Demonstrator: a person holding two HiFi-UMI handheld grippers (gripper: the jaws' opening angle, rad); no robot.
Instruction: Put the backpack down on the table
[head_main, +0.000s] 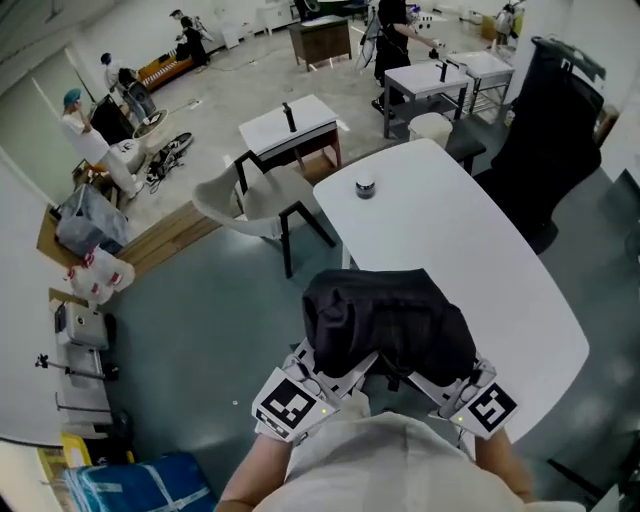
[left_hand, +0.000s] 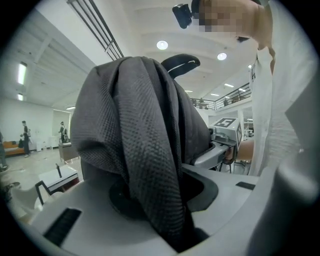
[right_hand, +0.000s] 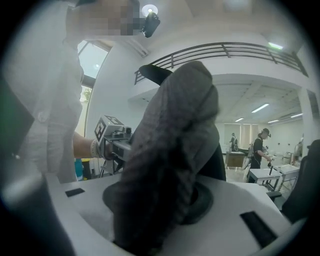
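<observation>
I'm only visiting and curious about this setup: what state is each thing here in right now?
Backpack: held up by both grippers, limp, not yet set on the table.
Left gripper: shut on the backpack's fabric.
Right gripper: shut on the backpack's fabric.
Table: bears a small jar.
Small jar: upright, near the table's far end.
Grey chair: empty, beside the table.

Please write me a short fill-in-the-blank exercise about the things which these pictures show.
1. The left gripper and the right gripper are both shut on the black fabric ___.
2. The long rounded table is ___ in colour.
3. In the head view, the pale grey chair stands at the table's ___ side.
Missing words: backpack, white, left.
</observation>
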